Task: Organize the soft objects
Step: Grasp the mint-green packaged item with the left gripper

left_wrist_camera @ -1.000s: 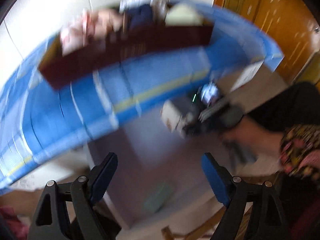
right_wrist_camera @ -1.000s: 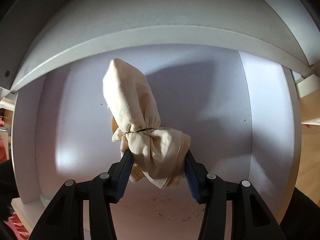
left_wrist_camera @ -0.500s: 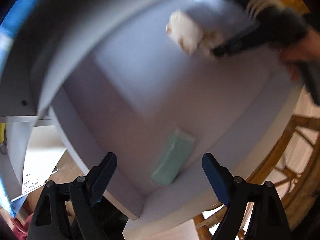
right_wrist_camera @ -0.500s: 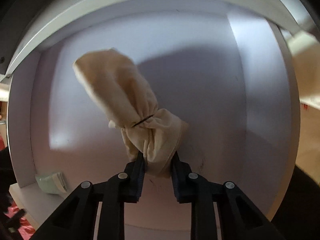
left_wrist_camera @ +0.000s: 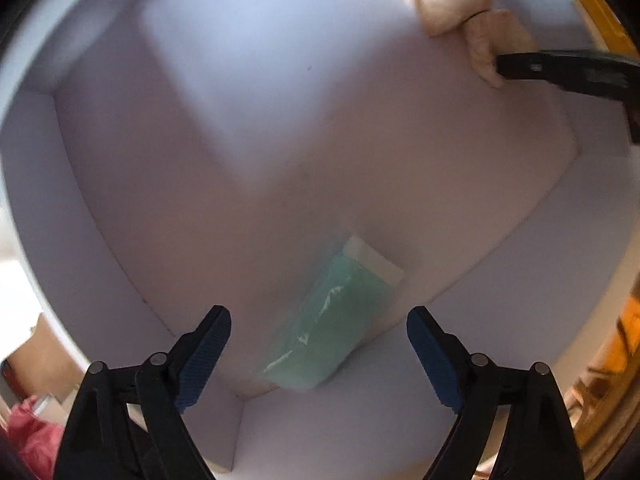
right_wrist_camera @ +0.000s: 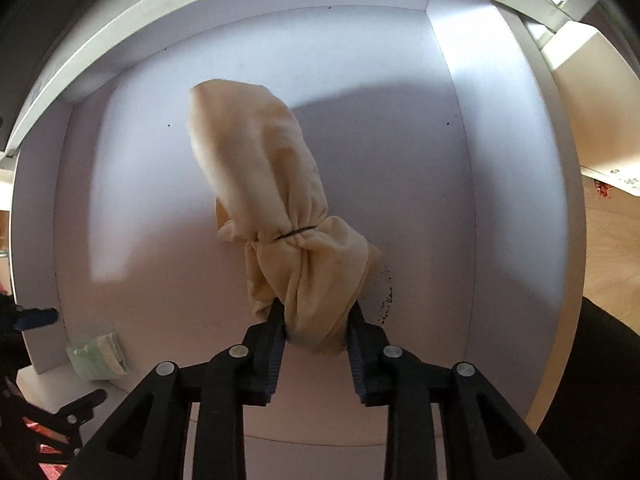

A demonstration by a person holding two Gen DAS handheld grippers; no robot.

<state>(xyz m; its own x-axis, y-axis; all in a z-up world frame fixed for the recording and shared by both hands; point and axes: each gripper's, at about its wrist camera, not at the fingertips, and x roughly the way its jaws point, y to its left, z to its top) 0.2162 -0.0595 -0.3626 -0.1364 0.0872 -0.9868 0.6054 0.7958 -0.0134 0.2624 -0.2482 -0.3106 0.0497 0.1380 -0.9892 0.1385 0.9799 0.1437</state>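
Observation:
A cream cloth bundle (right_wrist_camera: 272, 184), tied with a dark band, lies on the floor of a white drawer (right_wrist_camera: 520, 200). My right gripper (right_wrist_camera: 316, 328) pinches the bundle's loose end between its pads, while its jaws are opening slightly. In the left wrist view the bundle (left_wrist_camera: 452, 4) sits at the top right with the right gripper (left_wrist_camera: 500, 66) on it. A pale green soft packet (left_wrist_camera: 332, 332) lies in the drawer's near corner. My left gripper (left_wrist_camera: 318, 356) hangs open just above the packet, which sits between the fingers untouched. The packet (right_wrist_camera: 98, 354) also shows low on the left in the right wrist view.
The drawer's white walls (left_wrist_camera: 100, 220) close in the floor on all sides. Dark specks (right_wrist_camera: 386, 300) mark the floor beside the bundle. A pink cloth (left_wrist_camera: 28, 432) lies outside at the lower left, and orange wicker (left_wrist_camera: 624, 332) stands at the right.
My left gripper swung down from facing a blue bed and dropped into the drawer over the green packet. My right gripper closed on the bundle's loose end and shifted it slightly.

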